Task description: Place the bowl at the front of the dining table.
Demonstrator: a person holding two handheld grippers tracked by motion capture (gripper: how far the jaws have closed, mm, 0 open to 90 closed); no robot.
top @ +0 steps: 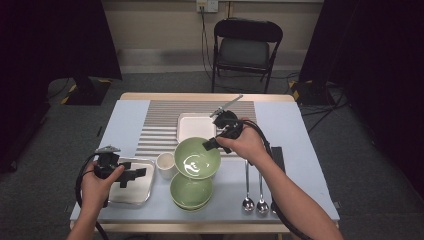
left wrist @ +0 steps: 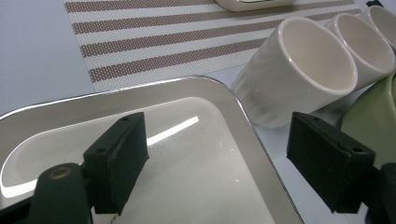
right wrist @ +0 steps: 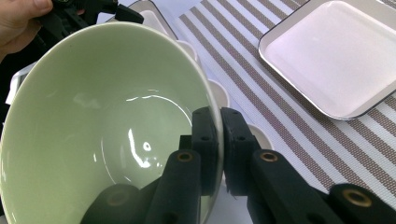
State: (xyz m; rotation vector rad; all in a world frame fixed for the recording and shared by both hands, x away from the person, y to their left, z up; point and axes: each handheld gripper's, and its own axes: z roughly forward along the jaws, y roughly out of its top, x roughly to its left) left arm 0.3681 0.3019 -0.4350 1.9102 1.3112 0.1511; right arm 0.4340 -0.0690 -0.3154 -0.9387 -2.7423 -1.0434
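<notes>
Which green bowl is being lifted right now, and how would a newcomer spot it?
Start at the brown-striped placemat in the table's middle; at its near edge sits the glossy pale-green ceramic bowl. Unlike the green bowls stacked flat below it, this one is tilted, its rim pinched by the right hand-held gripper.

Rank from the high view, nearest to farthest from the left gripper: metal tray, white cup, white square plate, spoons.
From the left gripper:
1. metal tray, directly under its jaws.
2. white cup, just right of the tray.
3. white square plate, farther back on the striped mat.
4. spoons, across the table at the right.
</notes>
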